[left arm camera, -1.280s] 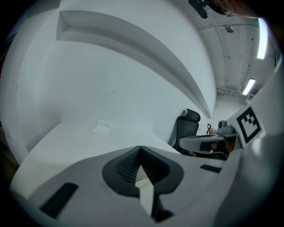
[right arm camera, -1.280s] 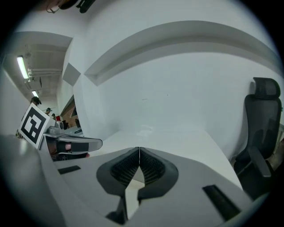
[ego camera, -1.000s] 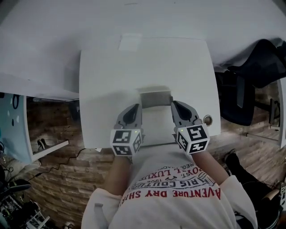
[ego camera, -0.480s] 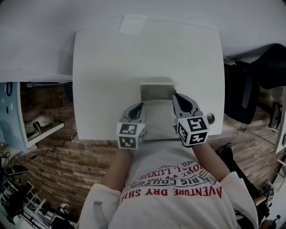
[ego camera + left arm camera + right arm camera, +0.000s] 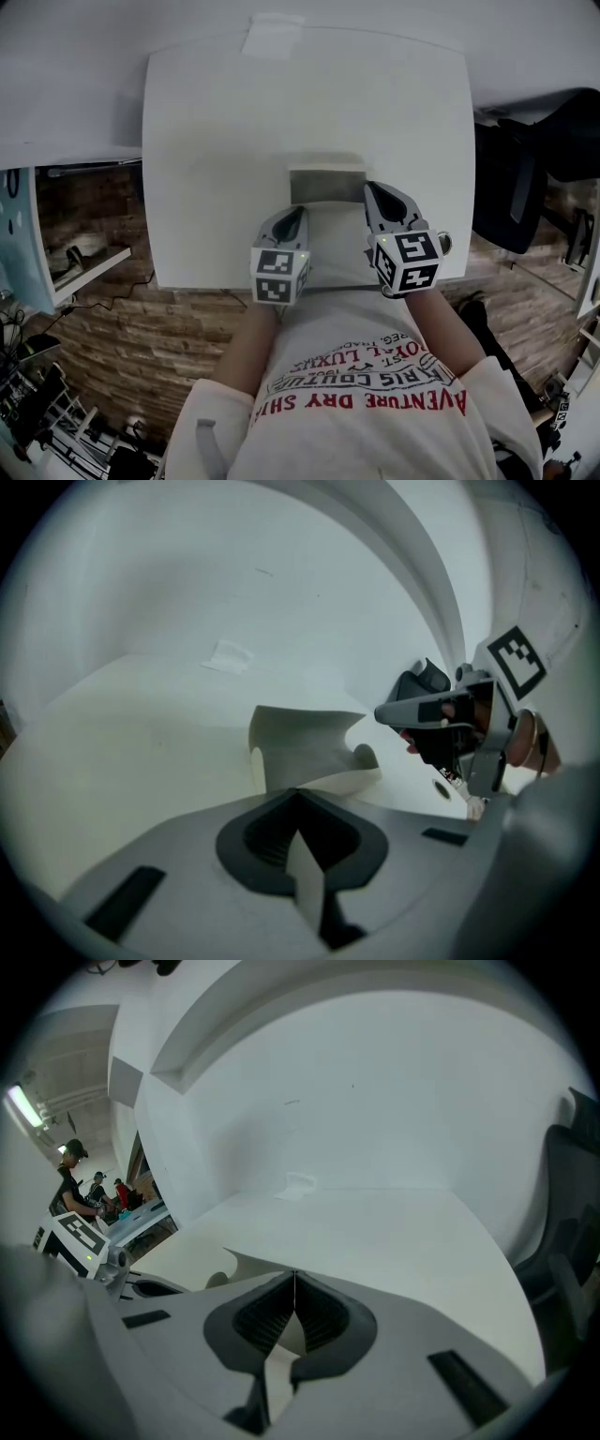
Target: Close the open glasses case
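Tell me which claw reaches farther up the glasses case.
The right claw: its tip lies beside the raised grey lid of the glasses case, while the left claw stops short of it. Both are shut on the case's edges.

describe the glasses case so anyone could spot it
On the white table, look at the near edge between the left gripper and right gripper. The glasses case lies open, pinched by both, the only thing with a raised grey flap.
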The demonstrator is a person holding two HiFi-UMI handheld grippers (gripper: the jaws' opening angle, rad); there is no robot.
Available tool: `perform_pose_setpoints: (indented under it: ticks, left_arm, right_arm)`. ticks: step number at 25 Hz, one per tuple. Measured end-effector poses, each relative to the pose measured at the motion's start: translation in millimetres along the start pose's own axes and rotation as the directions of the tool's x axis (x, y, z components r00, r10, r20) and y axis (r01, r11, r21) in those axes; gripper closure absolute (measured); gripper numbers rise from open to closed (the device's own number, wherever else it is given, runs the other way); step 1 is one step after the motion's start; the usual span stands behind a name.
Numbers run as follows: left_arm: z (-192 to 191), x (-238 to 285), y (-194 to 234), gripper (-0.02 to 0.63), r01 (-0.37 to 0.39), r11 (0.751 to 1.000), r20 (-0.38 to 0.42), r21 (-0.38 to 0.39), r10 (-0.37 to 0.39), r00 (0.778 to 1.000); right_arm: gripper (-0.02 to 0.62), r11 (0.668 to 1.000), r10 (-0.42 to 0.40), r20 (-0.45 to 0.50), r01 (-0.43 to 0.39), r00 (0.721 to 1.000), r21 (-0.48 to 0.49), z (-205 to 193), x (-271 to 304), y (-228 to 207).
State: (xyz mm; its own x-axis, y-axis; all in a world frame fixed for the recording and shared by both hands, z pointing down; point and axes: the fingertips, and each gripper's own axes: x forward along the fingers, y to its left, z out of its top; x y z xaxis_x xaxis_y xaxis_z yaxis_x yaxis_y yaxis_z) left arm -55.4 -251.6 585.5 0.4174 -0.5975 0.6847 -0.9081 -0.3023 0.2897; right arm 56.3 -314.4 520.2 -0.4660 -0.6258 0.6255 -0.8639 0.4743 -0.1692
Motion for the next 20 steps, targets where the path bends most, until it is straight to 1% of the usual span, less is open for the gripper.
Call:
perform_pose_setpoints:
  ticks: [3,6,12,15,18,20]
  left_arm:
    - [0.9,-1.0,1.3,0.601,0.011,0.999,0.005,-0.03,-0.011,1.0]
    - [-0.4,-1.3,1.6,0.601,0.02,0.999,0.004,-0.044,-0.02,1.0]
    - [0.0,-1.5,-0.3,0.601,0.023,0.999,0.004,-0.033,-0.023,1.0]
    - [-1.1,-0.4,-0.4,0.601,0.025,0.999,0.001,-0.022,-0.025,1.0]
    - [-0.4,-0.9,0.1,0.601,0.032,0.999,-0.001,-0.017,-0.032,0.999]
    - [0.3,-1.9,1.0,0.601,0.034,0.999,0.001,-0.019,-0.034,0.999]
  right_arm:
    - [0.583,1.0,-0.009,0.013,0.009,1.0,-0.013,9.5,7.0,-4.6]
    - [0.583,1.0,-0.01,0.019,0.01,1.0,-0.021,15.3,14.9,-7.3]
    - [0.583,0.999,-0.038,0.044,0.04,0.998,-0.027,21.7,25.6,-15.8]
    - [0.583,0.999,-0.05,0.066,0.05,0.997,-0.004,20.4,30.1,-20.3]
    - [0.583,0.998,-0.063,0.078,0.063,0.995,-0.001,19.5,27.5,-18.4]
    - [0.583,0.998,-0.059,0.079,0.058,0.995,0.003,17.0,24.3,-15.2]
